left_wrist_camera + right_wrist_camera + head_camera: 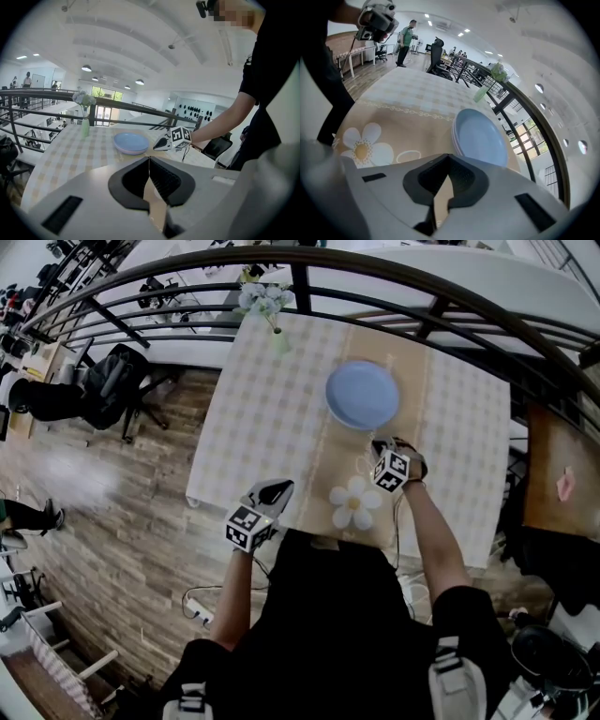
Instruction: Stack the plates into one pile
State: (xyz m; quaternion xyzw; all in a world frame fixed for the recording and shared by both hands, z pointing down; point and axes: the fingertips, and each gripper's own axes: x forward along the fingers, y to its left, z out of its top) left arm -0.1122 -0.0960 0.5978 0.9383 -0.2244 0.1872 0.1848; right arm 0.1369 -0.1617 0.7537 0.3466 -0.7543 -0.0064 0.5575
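A pile of pale blue plates (362,395) sits on the checked tablecloth (272,409), toward the table's far side. My right gripper (380,447) hovers just in front of the pile, near its front rim, shut and empty. In the right gripper view the plates (480,138) lie right beyond the closed jaws of the right gripper (449,162). My left gripper (277,489) hangs over the table's near edge, well short of the plates, also shut on nothing. From the left gripper view, the plates (131,142) and the right gripper (162,143) show beyond the left gripper (149,161).
A green vase of pale flowers (265,304) stands at the table's far left corner, by the dark metal railing (394,266). A large daisy print (354,502) marks the cloth near me. A brown table (555,474) stands to the right.
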